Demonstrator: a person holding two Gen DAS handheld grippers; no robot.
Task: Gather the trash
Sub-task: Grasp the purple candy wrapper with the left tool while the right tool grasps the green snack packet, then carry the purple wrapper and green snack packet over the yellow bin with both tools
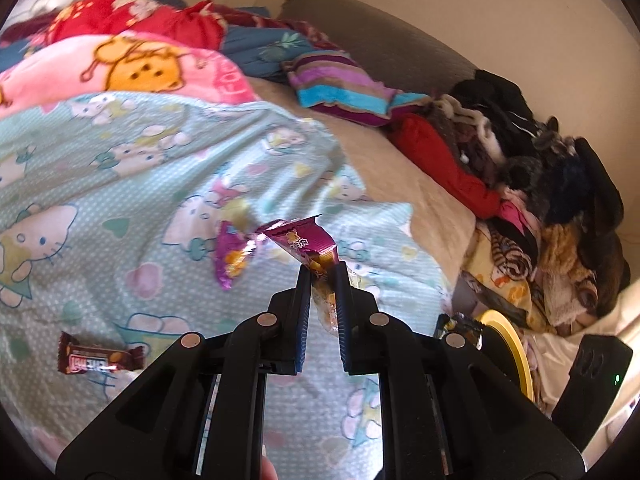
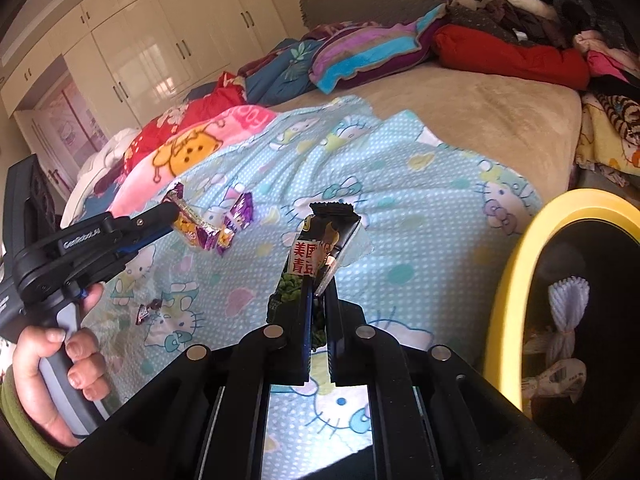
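Trash, item one: brown candy-bar wrapper [image 1: 94, 356], lying flat on the Hello Kitty blanket [image 1: 132, 184], left of both grippers, touched by neither.

Item two: purple snack wrapper [image 1: 306, 246], clamped between the jaws of the left gripper [image 1: 323, 276] and lifted clear of the blanket. Seen from the right wrist view, this gripper [image 2: 176, 218] is held level, pointing right, a bare hand [image 2: 52, 380] wrapped around its grey handle.

Item three: second purple wrapper [image 1: 232, 258], just left of the held one; whether it rests on the blanket or hangs attached cannot be told.

Item four: black green-pea snack packet [image 2: 324, 256], printed with red Chinese characters, pinched upright in the closed jaws of the right gripper [image 2: 318, 280], above the blanket.

Item five: yellow-rimmed bin [image 2: 532, 280], at the bed's right edge, beside the right gripper; white wrapped items lie inside.

Surroundings: pink cartoon blanket [image 2: 192, 152], striped pillow [image 2: 368, 56], red garment [image 2: 508, 56], heap of dark clothing [image 1: 560, 168] along the far side; white wardrobe [image 2: 152, 48] behind.
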